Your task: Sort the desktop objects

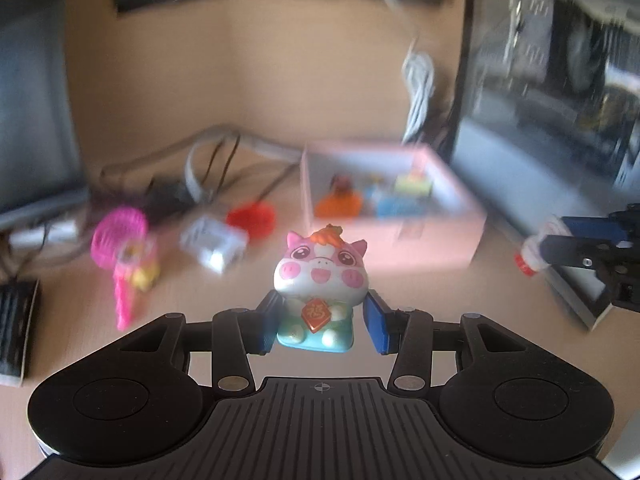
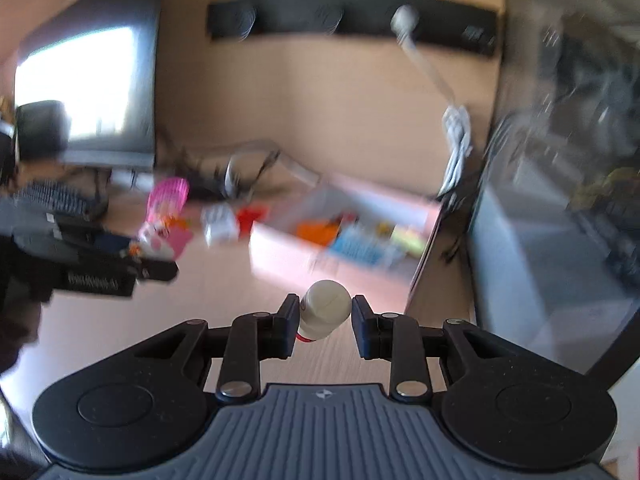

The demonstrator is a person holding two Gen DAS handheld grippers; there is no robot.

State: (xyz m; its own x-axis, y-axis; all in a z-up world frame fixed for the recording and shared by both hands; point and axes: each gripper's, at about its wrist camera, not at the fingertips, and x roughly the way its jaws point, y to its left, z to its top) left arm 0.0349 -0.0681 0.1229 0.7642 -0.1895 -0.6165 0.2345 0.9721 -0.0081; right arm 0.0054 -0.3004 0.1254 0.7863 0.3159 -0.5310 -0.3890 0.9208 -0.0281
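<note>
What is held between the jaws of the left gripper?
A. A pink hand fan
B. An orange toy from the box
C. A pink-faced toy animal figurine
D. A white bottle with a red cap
C: the left gripper is shut on the toy figurine, lifted above the desk.

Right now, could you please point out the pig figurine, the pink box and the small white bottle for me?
pig figurine (image 1: 320,276): left wrist view, on its face.
pink box (image 1: 430,246): left wrist view, on its near outer wall.
small white bottle (image 2: 325,309): right wrist view, on its rounded white body between the gripper fingers.
</note>
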